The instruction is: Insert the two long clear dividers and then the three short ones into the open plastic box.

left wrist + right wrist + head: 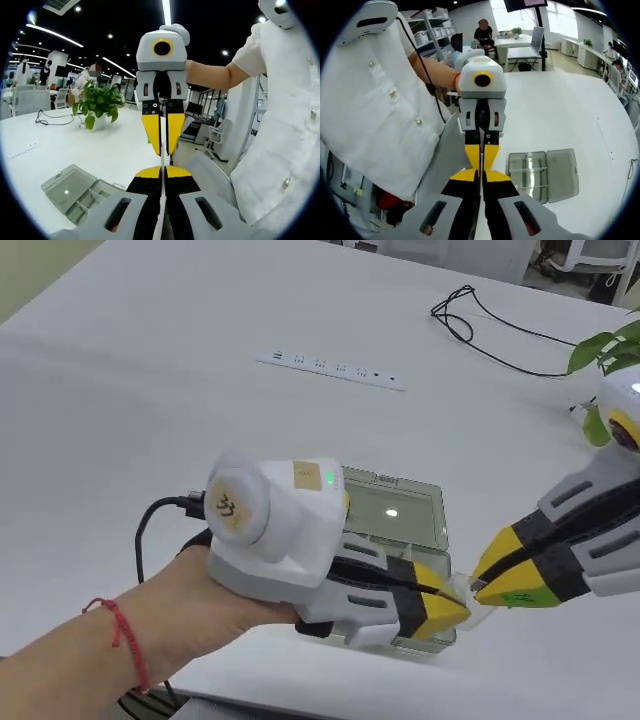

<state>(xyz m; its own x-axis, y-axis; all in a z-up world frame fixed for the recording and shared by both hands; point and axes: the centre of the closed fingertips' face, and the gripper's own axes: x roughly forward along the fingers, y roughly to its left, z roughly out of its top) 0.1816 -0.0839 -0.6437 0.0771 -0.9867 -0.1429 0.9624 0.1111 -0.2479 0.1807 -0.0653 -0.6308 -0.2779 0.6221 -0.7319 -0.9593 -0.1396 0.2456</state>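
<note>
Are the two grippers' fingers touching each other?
Cannot tell. In the head view the fingers of the left gripper and right gripper sit tip to tip at a clear divider; contact or gap unclear.

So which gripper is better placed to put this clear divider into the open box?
Left, probably. The left gripper hangs over the open box, fingers shut on the clear divider. The right gripper pinches its other end from beside the box, so it would have to reach across.
</note>
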